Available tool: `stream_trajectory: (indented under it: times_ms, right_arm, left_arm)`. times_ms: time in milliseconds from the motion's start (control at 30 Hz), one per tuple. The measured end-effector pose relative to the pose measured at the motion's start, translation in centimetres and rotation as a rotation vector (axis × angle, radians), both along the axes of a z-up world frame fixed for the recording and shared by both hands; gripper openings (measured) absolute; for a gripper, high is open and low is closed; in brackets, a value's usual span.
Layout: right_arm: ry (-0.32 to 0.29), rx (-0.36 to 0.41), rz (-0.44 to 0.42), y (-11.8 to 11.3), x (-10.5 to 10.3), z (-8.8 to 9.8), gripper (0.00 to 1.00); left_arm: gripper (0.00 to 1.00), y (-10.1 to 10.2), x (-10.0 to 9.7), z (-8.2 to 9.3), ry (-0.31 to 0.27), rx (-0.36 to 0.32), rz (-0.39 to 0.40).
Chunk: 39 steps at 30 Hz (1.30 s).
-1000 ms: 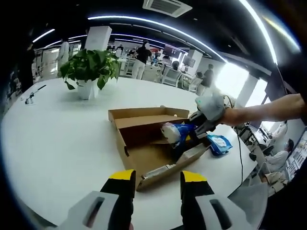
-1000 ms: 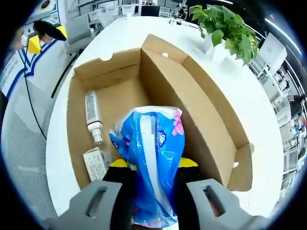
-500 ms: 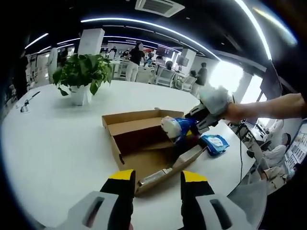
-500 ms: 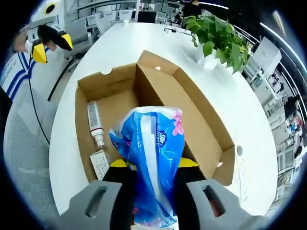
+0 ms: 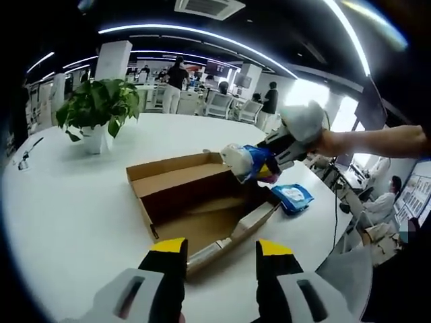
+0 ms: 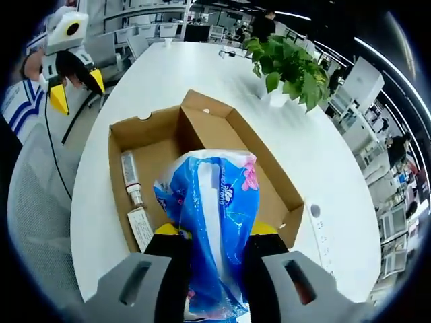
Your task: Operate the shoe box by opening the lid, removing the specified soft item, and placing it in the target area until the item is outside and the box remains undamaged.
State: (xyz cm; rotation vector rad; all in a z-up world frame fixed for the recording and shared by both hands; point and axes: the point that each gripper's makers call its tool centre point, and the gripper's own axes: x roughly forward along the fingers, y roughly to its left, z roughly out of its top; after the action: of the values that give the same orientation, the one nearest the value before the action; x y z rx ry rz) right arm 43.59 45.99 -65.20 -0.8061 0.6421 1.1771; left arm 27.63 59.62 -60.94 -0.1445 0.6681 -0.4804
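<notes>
The open cardboard shoe box lies on the white table. My right gripper is shut on a soft blue-and-white plastic pack. In the left gripper view that gripper holds the pack in the air, above the box's far right corner. My left gripper is open with nothing between its yellow-tipped jaws, near the table's front edge and short of the box. It also appears in the right gripper view as the left gripper, beyond the table edge.
A white tube and a small white carton lie in the box. A blue wipes pack rests on the table right of the box. A potted plant stands further back. People and desks fill the background.
My right gripper has lifted the blue pack up out of the box, so the box looks smaller beneath it. The left gripper stays open and its view has drifted slightly.
</notes>
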Motion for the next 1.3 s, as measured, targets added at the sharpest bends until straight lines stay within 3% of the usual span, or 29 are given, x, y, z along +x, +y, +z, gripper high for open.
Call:
stream_trajectory:
  times_ms: [367, 700, 1300]
  right_arm:
    - [-0.036, -0.022, -0.018, -2.7, 0.3, 1.3, 0.25]
    - [-0.047, -0.049, -0.068, -7.2, 0.8, 1.9, 0.25]
    - [-0.027, -0.062, -0.139, -13.9, -0.1, 1.1, 0.25]
  left_arm:
    - [0.41, -1.7, 0.5, 0.5, -0.006, -0.001, -0.044]
    - [0.41, -3.4, 1.6, 0.5, -0.006, 0.002, -0.092]
    - [0.41, -6.3, 3.0, 0.7, -0.012, 0.012, -0.141]
